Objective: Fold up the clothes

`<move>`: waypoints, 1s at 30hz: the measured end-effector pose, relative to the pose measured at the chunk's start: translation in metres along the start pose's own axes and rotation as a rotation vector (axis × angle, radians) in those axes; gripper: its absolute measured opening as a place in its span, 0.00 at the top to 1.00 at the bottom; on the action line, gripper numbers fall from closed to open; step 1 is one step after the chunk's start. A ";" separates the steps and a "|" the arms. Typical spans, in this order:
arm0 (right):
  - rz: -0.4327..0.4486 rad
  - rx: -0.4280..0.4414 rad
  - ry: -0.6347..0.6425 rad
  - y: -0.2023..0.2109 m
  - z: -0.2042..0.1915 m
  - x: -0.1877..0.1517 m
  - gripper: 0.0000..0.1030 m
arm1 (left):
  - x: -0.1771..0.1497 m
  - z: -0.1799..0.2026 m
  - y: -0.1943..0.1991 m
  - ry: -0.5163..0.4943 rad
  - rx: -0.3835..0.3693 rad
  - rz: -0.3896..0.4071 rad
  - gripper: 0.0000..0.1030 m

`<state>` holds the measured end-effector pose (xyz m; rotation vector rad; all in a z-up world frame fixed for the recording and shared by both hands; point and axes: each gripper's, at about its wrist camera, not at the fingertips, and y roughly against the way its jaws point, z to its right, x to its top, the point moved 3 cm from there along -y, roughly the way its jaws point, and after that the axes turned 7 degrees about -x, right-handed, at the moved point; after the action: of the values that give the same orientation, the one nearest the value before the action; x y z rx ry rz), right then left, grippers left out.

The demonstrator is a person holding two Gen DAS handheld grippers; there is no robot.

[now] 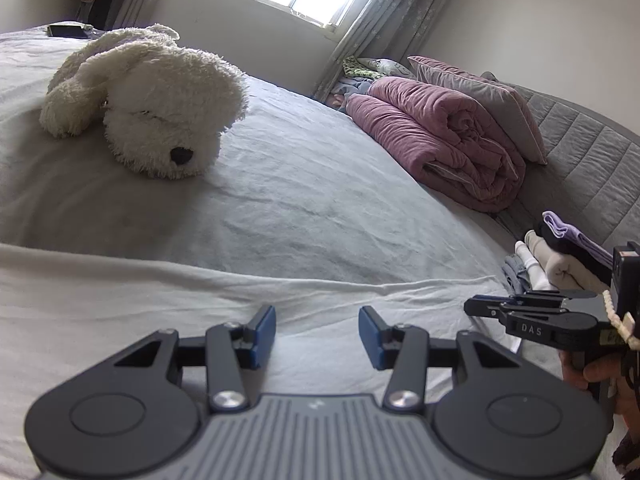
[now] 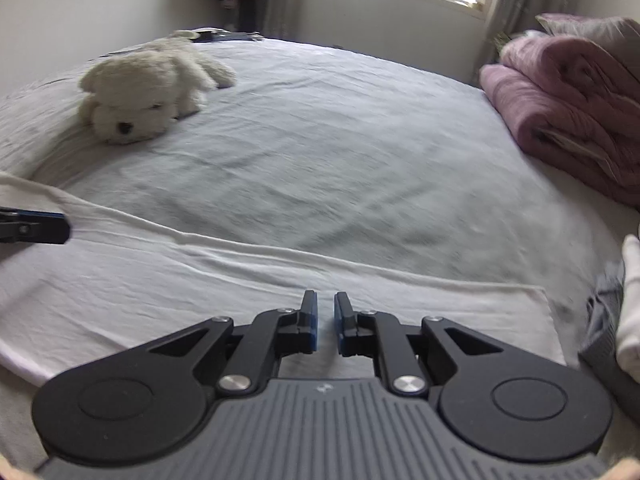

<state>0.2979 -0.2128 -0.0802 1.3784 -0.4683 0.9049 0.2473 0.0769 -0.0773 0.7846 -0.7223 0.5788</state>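
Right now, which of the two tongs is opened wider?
The left tongs: their blue pads stand far apart over the white garment, while the right tongs show only a narrow slit.

A garment (image 2: 200,280) lies spread across the bed's (image 2: 340,152) near edge; a plush dog (image 1: 152,100) behind left, rolled quilt (image 1: 440,136) right.
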 end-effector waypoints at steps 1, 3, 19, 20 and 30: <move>-0.006 -0.007 -0.033 -0.005 0.011 0.001 0.86 | 0.000 0.000 0.000 -0.002 0.001 0.000 0.54; -0.016 -0.019 -0.104 -0.017 0.034 0.004 0.86 | 0.000 0.000 0.000 -0.005 0.002 -0.001 0.54; -0.050 -0.180 -0.210 0.011 0.105 -0.019 0.86 | -0.002 0.003 -0.002 -0.039 0.011 -0.009 0.51; -0.075 -0.196 -0.208 0.008 0.107 -0.025 0.86 | -0.002 0.002 -0.002 -0.037 0.010 -0.009 0.50; -0.073 -0.261 -0.348 0.079 0.127 -0.047 0.75 | -0.001 0.005 -0.002 -0.040 0.008 -0.017 0.46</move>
<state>0.2355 -0.3525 -0.0435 1.3044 -0.7682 0.5222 0.2466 0.0714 -0.0767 0.8113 -0.7493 0.5522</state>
